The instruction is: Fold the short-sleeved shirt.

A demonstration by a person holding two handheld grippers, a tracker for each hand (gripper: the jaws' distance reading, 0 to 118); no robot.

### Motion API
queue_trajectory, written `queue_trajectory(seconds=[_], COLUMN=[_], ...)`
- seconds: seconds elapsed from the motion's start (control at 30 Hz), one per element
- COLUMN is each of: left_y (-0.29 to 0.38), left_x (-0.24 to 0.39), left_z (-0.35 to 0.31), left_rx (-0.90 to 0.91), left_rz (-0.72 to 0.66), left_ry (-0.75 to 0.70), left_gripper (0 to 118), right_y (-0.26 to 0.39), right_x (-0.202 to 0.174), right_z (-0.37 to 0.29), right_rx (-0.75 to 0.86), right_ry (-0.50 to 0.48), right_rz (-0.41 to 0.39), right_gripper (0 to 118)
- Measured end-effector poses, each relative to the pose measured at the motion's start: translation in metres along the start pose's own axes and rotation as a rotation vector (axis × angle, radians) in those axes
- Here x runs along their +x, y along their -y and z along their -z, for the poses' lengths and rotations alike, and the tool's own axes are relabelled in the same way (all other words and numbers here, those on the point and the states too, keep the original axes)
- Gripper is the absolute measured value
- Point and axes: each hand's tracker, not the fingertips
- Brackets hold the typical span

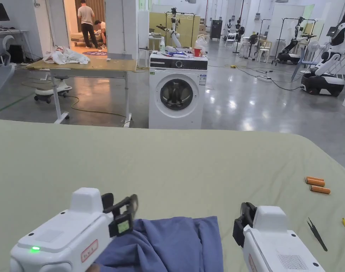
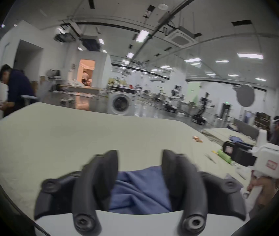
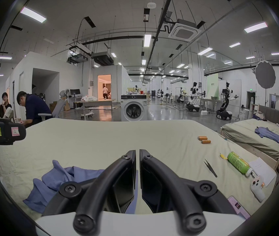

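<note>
A crumpled blue short-sleeved shirt (image 1: 175, 244) lies in a heap at the near edge of the pale green covered table (image 1: 168, 166). My left gripper (image 1: 127, 210) hovers over the shirt's left part. In the left gripper view its jaws (image 2: 139, 156) stand wide apart, open, with the shirt (image 2: 138, 188) below and between them and nothing gripped. My right gripper (image 1: 243, 221) sits just right of the shirt's right edge. In the right gripper view its jaws (image 3: 137, 154) are closed together, shut on nothing, with the shirt (image 3: 58, 176) to their left.
To the right on the table lie orange batteries (image 1: 317, 185), black tweezers (image 1: 317, 233), a green bottle (image 3: 238, 163), a white controller (image 3: 257, 188) and a paper sheet. A washing machine (image 1: 177, 92) stands beyond the far edge. Two people sit at the far left (image 3: 31, 106).
</note>
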Motion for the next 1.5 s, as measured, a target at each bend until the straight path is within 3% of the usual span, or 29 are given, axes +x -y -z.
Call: queue_trajectory(seconds=[0.03, 0.07, 0.13, 0.43, 0.8, 0.87, 0.9, 0.93, 0.97, 1.1, 1.2, 1.3, 1.4, 1.47, 1.5], left_y=[0.001, 0.002, 0.006, 0.016, 0.03, 0.039, 0.043, 0.048, 0.053, 0.071, 0.078, 0.077, 0.079, 0.081, 0.082], left_x=[-0.005, -0.011, -0.022, -0.065, -0.138, -0.145, -0.149, -0.153, -0.156, -0.161, -0.153, -0.139, -0.125, -0.117, -0.115], left_z=[-0.002, -0.004, -0.005, 0.005, 0.135, 0.158, 0.168, 0.177, 0.185, 0.207, 0.214, 0.217, 0.218, 0.217, 0.216], left_rx=[0.003, 0.001, -0.008, -0.101, -0.495, -0.561, -0.593, -0.606, -0.619, -0.674, -0.681, -0.673, -0.671, -0.665, -0.664], left_rz=[0.001, 0.007, 0.016, 0.007, -0.099, -0.11, -0.112, -0.125, -0.133, -0.141, -0.074, 0.0, 0.128, 0.154, 0.154], left_ry=[-0.042, -0.084, -0.148, -0.243, -0.169, -0.187, -0.194, -0.197, -0.204, -0.22, -0.235, -0.268, -0.222, -0.153, -0.129], left_gripper=[21, 9, 0, 0, 0, 18, 35, 62, 74, 79, 80, 73, 47, 38, 24], right_y=[-0.002, -0.003, -0.006, -0.012, 0.002, 0.007, 0.009, 0.012, 0.015, 0.026, 0.034, 0.038, 0.04, 0.041, 0.041], right_x=[-0.005, -0.009, -0.017, -0.038, -0.029, -0.024, -0.021, -0.019, -0.016, -0.004, 0.005, 0.012, 0.015, 0.017, 0.018], right_z=[0.001, 0.002, 0.003, 0.012, 0.033, 0.037, 0.039, 0.041, 0.043, 0.053, 0.062, 0.075, 0.094, 0.109, 0.117], right_rx=[0.006, 0.01, 0.019, 0.027, -0.028, -0.045, -0.053, -0.061, -0.072, -0.114, -0.149, -0.195, -0.242, -0.282, -0.308], right_ry=[0.0, -0.002, -0.007, -0.036, -0.036, -0.027, -0.024, -0.02, -0.015, 0.002, 0.017, 0.023, 0.021, 0.021, 0.016], right_rz=[-0.006, -0.011, -0.013, -0.026, -0.03, -0.031, -0.033, -0.035, -0.04, -0.054, -0.052, -0.036, -0.038, -0.038, -0.039], right_gripper=[4, 4, 4, 4, 4, 4, 4, 4, 4, 4, 4, 4, 5, 8, 12])
